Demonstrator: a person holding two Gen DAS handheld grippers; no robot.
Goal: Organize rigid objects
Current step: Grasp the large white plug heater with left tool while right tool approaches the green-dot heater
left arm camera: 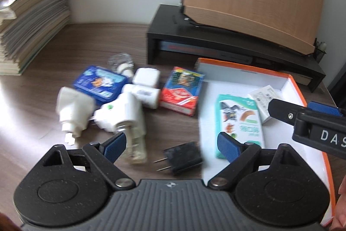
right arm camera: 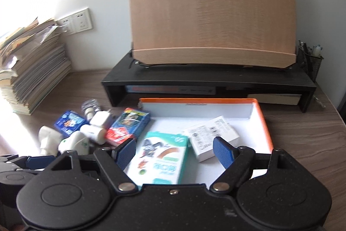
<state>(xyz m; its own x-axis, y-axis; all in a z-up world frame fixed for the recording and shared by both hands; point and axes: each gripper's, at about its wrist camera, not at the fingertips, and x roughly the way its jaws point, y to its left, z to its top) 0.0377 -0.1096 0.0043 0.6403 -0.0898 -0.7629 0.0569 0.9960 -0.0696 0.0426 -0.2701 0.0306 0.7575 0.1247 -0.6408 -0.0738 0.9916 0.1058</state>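
Note:
An orange-rimmed white box [left arm camera: 296,88] [right arm camera: 262,120] lies on the desk and holds a teal carton [left arm camera: 240,122] [right arm camera: 161,159] and a small white carton [left arm camera: 262,101] [right arm camera: 213,138]. Left of it lie a red-blue card box [left arm camera: 181,90] [right arm camera: 129,125], a blue packet [left arm camera: 99,83] [right arm camera: 70,122], white plug-in devices [left arm camera: 121,114] [right arm camera: 74,142] and a black plug adapter [left arm camera: 181,157]. My left gripper [left arm camera: 172,144] is open and empty above the black adapter. My right gripper [right arm camera: 175,151] is open and empty over the teal carton; it also shows in the left wrist view [left arm camera: 302,116].
A black monitor riser [left arm camera: 216,42] [right arm camera: 207,81] with a wooden board [right arm camera: 212,8] on it stands behind the box. A tall stack of books [left arm camera: 30,21] [right arm camera: 30,70] stands at the far left. A mesh pen holder [right arm camera: 311,60] stands at the riser's right end.

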